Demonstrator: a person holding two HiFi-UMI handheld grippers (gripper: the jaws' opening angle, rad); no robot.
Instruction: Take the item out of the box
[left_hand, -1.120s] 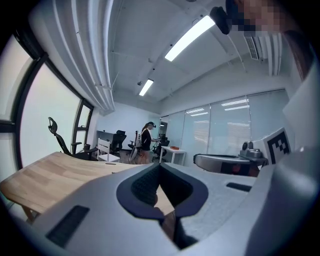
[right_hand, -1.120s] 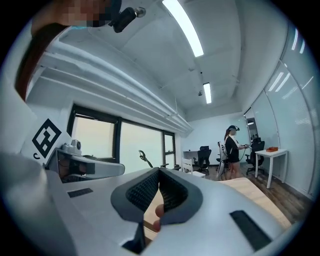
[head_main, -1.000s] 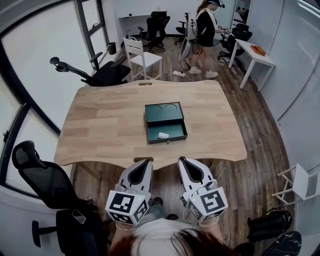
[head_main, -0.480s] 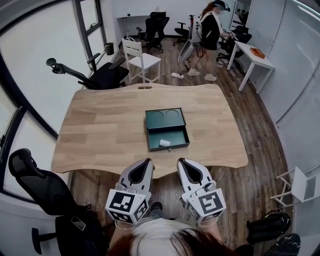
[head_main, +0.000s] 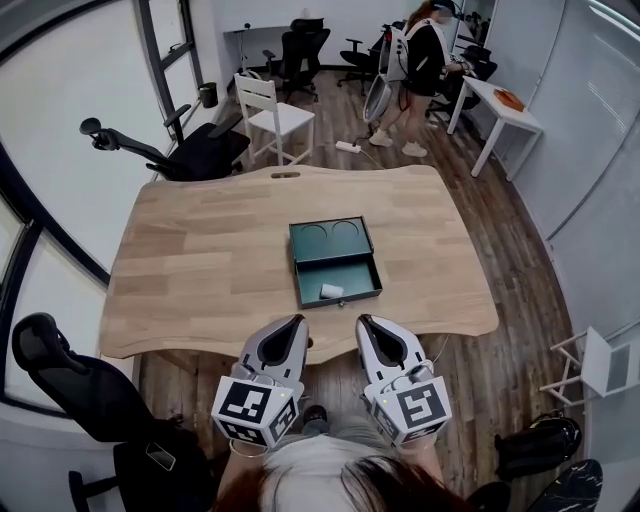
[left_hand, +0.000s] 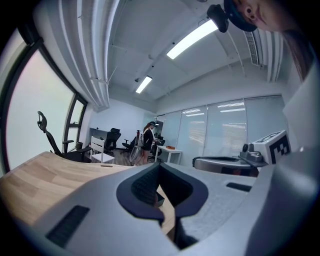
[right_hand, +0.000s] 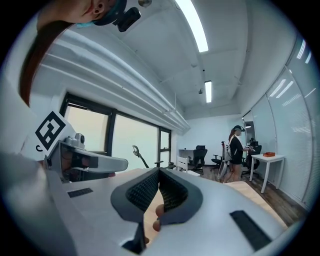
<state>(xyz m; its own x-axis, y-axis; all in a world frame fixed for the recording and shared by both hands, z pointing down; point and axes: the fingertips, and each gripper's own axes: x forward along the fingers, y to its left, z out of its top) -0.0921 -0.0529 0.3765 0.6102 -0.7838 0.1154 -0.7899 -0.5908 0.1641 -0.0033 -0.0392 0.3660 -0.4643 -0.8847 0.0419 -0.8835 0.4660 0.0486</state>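
Note:
A dark green box (head_main: 331, 241) sits in the middle of the wooden table (head_main: 200, 260), its drawer (head_main: 339, 282) pulled out toward me. A small white item (head_main: 329, 291) lies in the drawer. My left gripper (head_main: 296, 321) and right gripper (head_main: 364, 320) are side by side at the table's near edge, short of the box and both pointing at it. In the left gripper view the left gripper (left_hand: 159, 165) has its jaws together with nothing between them. The right gripper (right_hand: 159, 171) is likewise shut and empty.
Black office chairs stand at the left (head_main: 60, 375) and far left (head_main: 190, 150). A white chair (head_main: 270, 115) is beyond the table. A person (head_main: 425, 60) stands at the back beside a white desk (head_main: 500, 105). A white stool (head_main: 600, 360) is at the right.
Both grippers have advanced together toward the table, and their tips now overlap its near edge. The box and item have not moved on the table. The person at the back has shifted slightly.

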